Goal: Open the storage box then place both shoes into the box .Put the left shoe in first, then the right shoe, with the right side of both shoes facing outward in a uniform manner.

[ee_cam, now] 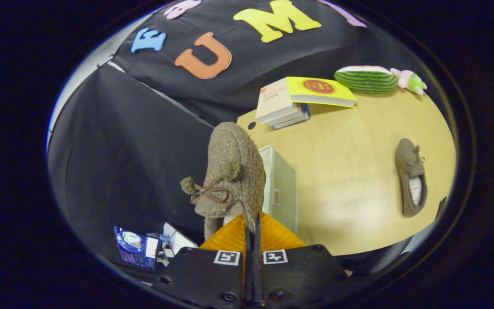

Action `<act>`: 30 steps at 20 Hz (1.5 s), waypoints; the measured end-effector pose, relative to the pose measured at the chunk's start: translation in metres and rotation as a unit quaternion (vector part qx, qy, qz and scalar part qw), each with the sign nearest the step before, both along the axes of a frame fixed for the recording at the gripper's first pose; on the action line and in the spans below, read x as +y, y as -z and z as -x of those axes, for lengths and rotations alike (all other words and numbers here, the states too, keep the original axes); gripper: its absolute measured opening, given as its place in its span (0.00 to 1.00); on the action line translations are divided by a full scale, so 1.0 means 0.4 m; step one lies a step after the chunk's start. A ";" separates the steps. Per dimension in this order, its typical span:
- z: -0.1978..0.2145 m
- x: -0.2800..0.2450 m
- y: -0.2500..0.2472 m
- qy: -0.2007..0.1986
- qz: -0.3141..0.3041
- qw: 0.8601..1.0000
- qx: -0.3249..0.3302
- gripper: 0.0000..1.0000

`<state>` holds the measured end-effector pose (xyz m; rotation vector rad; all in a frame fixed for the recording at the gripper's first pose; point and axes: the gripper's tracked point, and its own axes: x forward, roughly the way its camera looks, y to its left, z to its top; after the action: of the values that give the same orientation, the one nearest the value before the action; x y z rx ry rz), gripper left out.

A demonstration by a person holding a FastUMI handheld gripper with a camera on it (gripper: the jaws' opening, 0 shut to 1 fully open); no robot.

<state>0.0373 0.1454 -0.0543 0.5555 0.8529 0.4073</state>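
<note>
Fuzzy brown shoe [232,171] was held up off the table, clamped at its collar edge between the gripper's [252,231] two fingers, which were nearly closed together with just the shoe's rim pinched between them. Shoe pointed away from the camera, toe up, brown lace bow with pompom ends [206,191] on its top, hanging toward the black cloth side. Just beside and behind the held shoe sat the white storage box [281,189], on the near corner of the light wooden table [350,171]; one side panel with a small handle slot faced out. Could not tell if the box was open. Second brown shoe [411,177] lay flat on the table well apart from the box, opening up, pale insole showing with a label too small to read. Beyond the box, stack of books [290,103] at the table's far edge, top one yellow with a red round emblem; writing on the covers not legible. Watermelon-slice plush [366,79] and a small pink-green plush toy [410,80] near the far corner. Some packaged items [137,246] below the held shoe, off the table, print unreadable.
</note>
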 end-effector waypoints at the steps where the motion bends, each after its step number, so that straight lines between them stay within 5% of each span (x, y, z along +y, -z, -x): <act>1: -0.003 0.045 -0.017 -0.001 -0.009 1.000 -0.006 0.06; 8: -0.043 0.225 0.007 0.019 -0.030 0.999 0.005 0.06; 16: -0.104 0.306 0.247 0.040 -0.035 0.992 0.117 0.06; 25: -0.165 0.325 0.329 0.047 -0.018 0.989 0.139 0.09; 27: -0.151 0.355 0.331 0.022 -0.025 0.989 0.145 0.12; 30: -0.154 0.382 0.307 -0.004 -0.049 0.990 0.132 0.41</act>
<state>0.0987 0.2982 -0.1773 0.7075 1.0941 0.3903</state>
